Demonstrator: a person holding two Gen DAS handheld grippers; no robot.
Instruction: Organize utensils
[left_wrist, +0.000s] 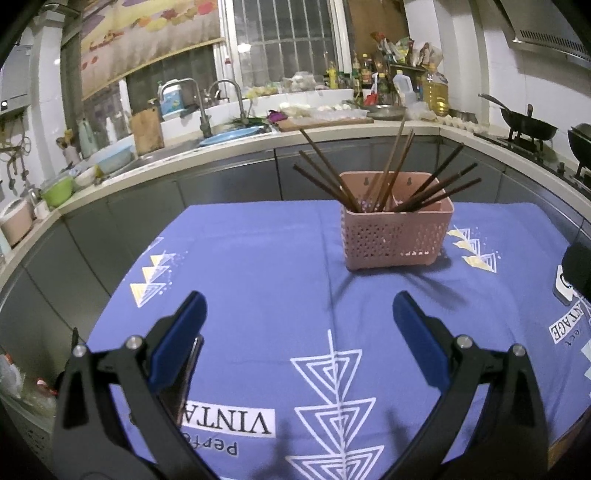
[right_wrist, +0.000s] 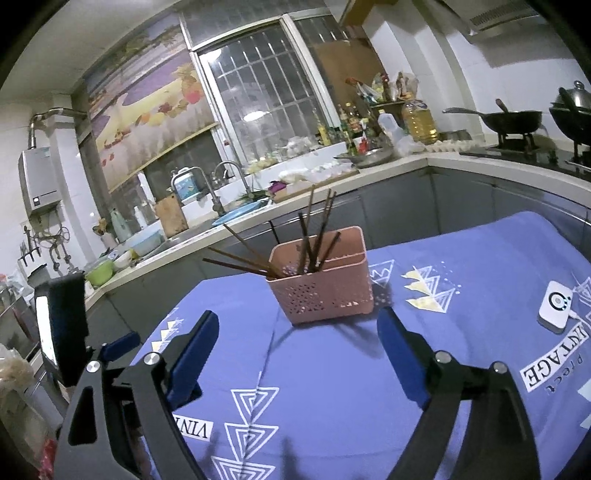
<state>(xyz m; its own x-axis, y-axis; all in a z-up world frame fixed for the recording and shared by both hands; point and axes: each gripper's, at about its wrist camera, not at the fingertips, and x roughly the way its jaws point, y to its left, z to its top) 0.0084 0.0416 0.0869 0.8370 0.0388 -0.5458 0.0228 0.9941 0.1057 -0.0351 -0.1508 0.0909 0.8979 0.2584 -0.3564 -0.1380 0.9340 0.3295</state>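
Chopsticks (left_wrist: 384, 177) standing in a pink perforated basket (left_wrist: 397, 236) on a blue printed tablecloth (left_wrist: 258, 280).
Left gripper (left_wrist: 299, 314) and right gripper (right_wrist: 297, 332) both hover above the cloth short of the basket, jaws spread wide and holding nothing; a white device (right_wrist: 554, 308) lies to the right.
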